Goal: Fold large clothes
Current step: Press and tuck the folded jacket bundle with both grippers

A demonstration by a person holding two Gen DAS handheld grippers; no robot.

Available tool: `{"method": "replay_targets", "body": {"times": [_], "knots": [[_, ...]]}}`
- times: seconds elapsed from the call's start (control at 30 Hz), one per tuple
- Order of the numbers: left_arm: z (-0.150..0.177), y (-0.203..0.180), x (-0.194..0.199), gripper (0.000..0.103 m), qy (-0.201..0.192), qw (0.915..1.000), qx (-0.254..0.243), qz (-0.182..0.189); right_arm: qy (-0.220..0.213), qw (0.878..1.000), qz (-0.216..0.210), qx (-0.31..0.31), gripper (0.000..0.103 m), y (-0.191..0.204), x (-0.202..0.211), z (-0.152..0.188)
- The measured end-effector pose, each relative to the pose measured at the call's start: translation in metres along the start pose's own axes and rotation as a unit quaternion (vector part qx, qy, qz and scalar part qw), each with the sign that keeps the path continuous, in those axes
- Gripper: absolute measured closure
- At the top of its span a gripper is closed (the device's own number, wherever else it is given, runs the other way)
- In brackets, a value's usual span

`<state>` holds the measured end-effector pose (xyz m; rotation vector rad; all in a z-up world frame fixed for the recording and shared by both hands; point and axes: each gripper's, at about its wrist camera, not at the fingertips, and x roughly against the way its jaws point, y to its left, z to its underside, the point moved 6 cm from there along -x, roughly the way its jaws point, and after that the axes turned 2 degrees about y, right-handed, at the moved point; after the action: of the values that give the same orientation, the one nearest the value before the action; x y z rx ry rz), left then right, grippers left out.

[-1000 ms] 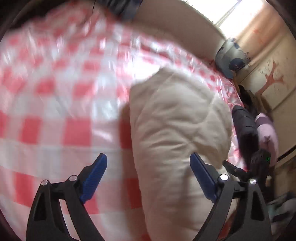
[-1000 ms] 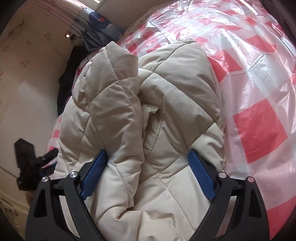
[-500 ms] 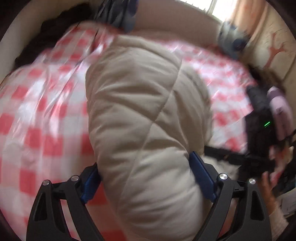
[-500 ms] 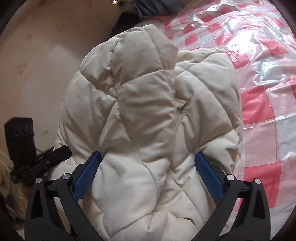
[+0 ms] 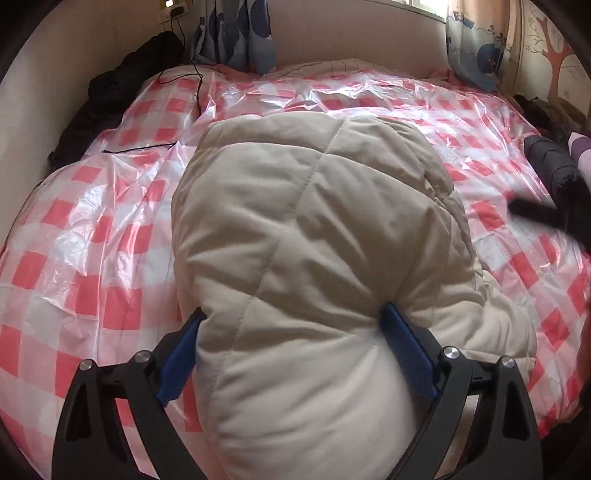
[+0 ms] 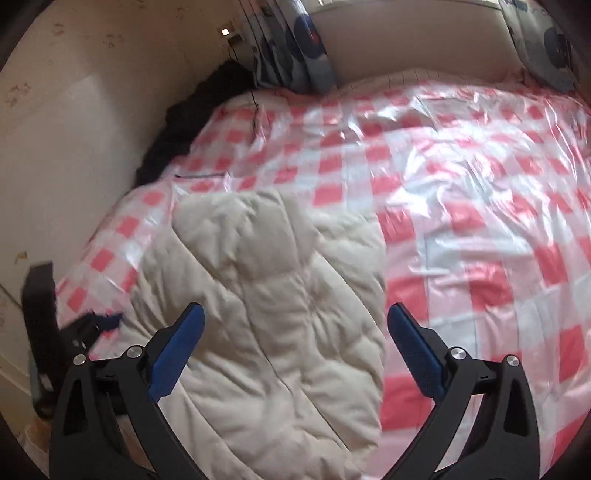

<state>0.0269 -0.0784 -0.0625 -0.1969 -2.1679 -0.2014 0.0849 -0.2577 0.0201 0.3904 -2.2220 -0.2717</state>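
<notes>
Right tool [image 6: 295,350] off puffy quilted jacket [image 6: 273,314]

You get soft daylight from the window [image 5: 424,3]; glare streaks the plastic sheet [image 5: 351,88] below it. Your right view is motion-blurred, edges fisheye-bent.

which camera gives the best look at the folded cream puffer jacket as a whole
The right wrist view: the cream puffer jacket lies on the checkered plastic sheet with most of its outline visible. The left wrist view is too close; the jacket bulges between the left gripper pads, hiding its near end.
</notes>
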Motion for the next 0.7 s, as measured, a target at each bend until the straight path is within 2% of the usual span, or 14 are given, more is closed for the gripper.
{"method": "replay_targets", "body": {"times": [0.07,0.1,0.13,0.17,0.2,0.23,0.3,0.4,0.47,0.5,0.53,0.6,0.7], "knots": [[0.001,0.0,0.001,0.013,-0.006,0.9999,-0.007,-0.007,0.012,1.0,-0.016,-0.008,0.007,0.011,-0.027,-0.021],[0.001,-0.001,0.003,0.013,-0.009,0.9999,-0.011,-0.01,0.031,0.999,-0.005,-0.032,0.007,0.002,-0.048,-0.023],[0.002,-0.001,0.003,0.013,-0.015,0.9998,-0.011,-0.009,0.053,0.997,0.022,-0.053,0.007,-0.012,-0.077,-0.017],[0.002,-0.003,0.001,0.011,-0.022,0.9997,-0.009,-0.001,0.073,0.995,0.016,-0.068,0.007,-0.023,-0.106,-0.004],[-0.001,-0.003,-0.007,0.011,-0.027,0.9995,-0.003,0.013,0.077,0.991,-0.015,-0.104,0.006,-0.033,-0.123,0.012],[-0.002,-0.004,-0.011,0.011,-0.033,0.9993,0.001,0.019,0.063,0.989,-0.028,-0.128,0.007,-0.044,-0.126,0.019],[-0.003,-0.006,-0.013,0.009,-0.037,0.9992,0.001,0.013,0.066,0.991,-0.01,-0.113,0.007,-0.041,-0.124,0.017],[-0.005,0.008,-0.005,0.009,-0.044,0.9967,0.036,0.058,0.097,0.988,-0.012,-0.121,0.007,-0.042,-0.111,0.008],[0.0,0.025,-0.006,0.009,-0.036,0.9937,0.067,0.083,0.068,0.991,-0.006,-0.115,0.007,-0.041,-0.08,0.003],[0.003,0.032,-0.008,0.009,-0.033,0.9927,0.077,0.087,0.046,0.995,-0.009,-0.088,0.007,-0.037,-0.068,0.008],[0.005,0.035,-0.01,0.009,-0.029,0.9922,0.084,0.088,0.039,0.997,0.012,-0.059,0.007,-0.033,-0.057,0.018],[0.005,0.033,-0.01,0.009,-0.023,0.992,0.083,0.092,0.084,0.994,0.074,0.017,0.007,-0.031,-0.075,0.055],[0.007,0.024,-0.009,0.009,-0.021,0.9948,0.058,0.081,0.104,0.993,0.044,-0.044,0.007,-0.058,-0.09,0.074]]}}
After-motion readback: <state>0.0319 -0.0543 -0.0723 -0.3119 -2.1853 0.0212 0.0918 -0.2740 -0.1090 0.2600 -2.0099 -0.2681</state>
